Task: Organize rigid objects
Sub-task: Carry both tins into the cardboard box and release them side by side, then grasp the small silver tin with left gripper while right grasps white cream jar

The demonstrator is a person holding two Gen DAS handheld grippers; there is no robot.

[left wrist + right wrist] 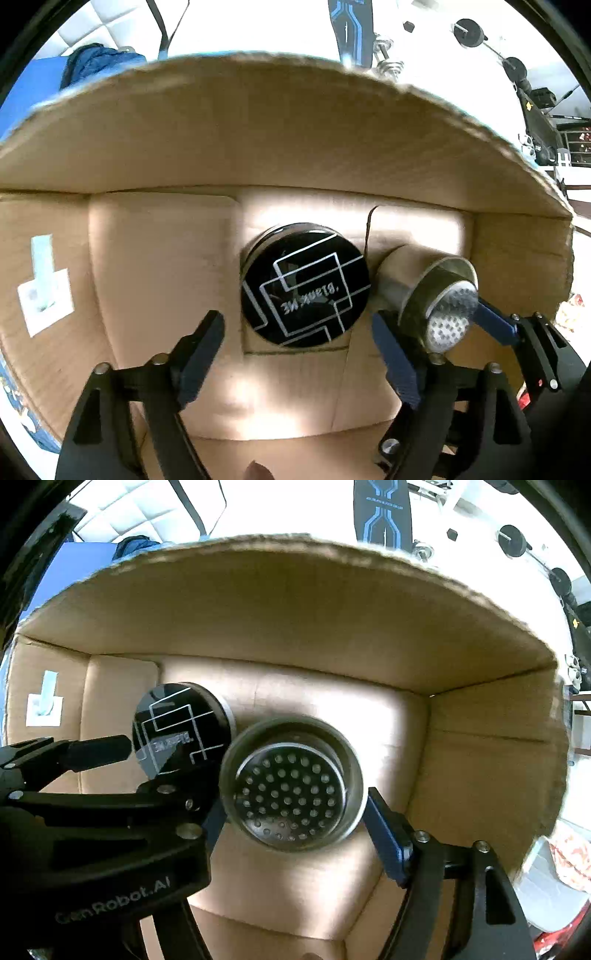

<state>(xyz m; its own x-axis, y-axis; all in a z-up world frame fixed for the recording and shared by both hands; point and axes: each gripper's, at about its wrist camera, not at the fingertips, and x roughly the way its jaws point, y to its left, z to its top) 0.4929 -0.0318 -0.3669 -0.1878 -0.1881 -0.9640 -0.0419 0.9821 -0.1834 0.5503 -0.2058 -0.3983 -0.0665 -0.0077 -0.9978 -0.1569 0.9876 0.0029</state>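
Both grippers reach down into a cardboard box [280,140]. A round black tin [304,284] with white line print stands on the box floor. My left gripper [299,354] is open, its blue pads wide on either side of the tin and clear of it. Right beside the tin stands a metal cup [291,782] with a perforated strainer inside. My right gripper [294,800] straddles the cup's rim, pads close to both sides without a visible squeeze. The tin [181,723] sits left of the cup, partly hidden by a left finger [99,749].
The box's tall far wall [295,609] and right wall [491,746] hem in the cup. A white label [44,299] is stuck on the left wall. Bare box floor [155,266] lies left of the tin. Outside are a blue cloth [103,59] and barbell weights [469,33].
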